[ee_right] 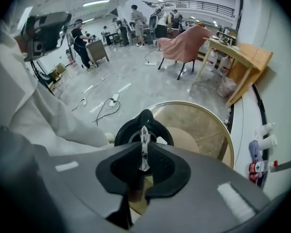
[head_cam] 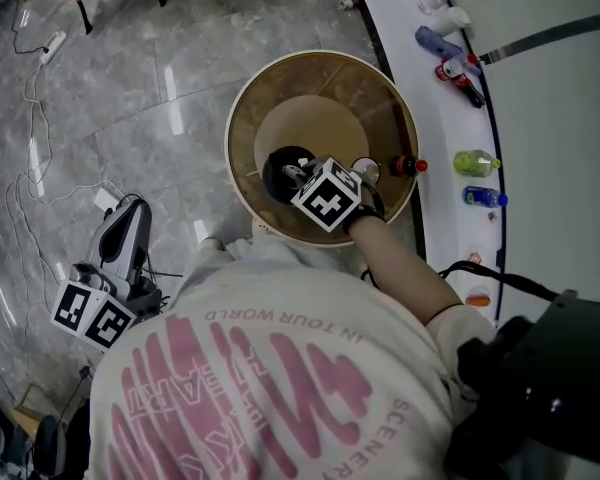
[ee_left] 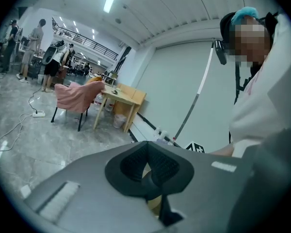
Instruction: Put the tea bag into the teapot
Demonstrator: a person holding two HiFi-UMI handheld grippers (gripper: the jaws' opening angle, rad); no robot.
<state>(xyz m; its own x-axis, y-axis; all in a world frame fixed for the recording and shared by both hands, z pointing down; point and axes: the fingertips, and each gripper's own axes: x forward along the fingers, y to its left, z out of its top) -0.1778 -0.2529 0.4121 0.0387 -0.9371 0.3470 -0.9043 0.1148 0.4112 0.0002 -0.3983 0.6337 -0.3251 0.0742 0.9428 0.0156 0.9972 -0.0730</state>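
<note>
The right claw (ee_right: pixel 144 154) is pinching the tea bag (ee_right: pixel 144 147), a thin pale strip standing on edge between its pads. The black teapot (ee_right: pixel 130 130) lies directly beyond it. In the head view this claw sits over the teapot, near the middle of the frame, on the round glass-topped surface (head_cam: pixel 380 98). The left claw (ee_left: pixel 148 160) is pressed together with nothing in it. It is held at the lower left of the head view, well apart from the surface.
</note>
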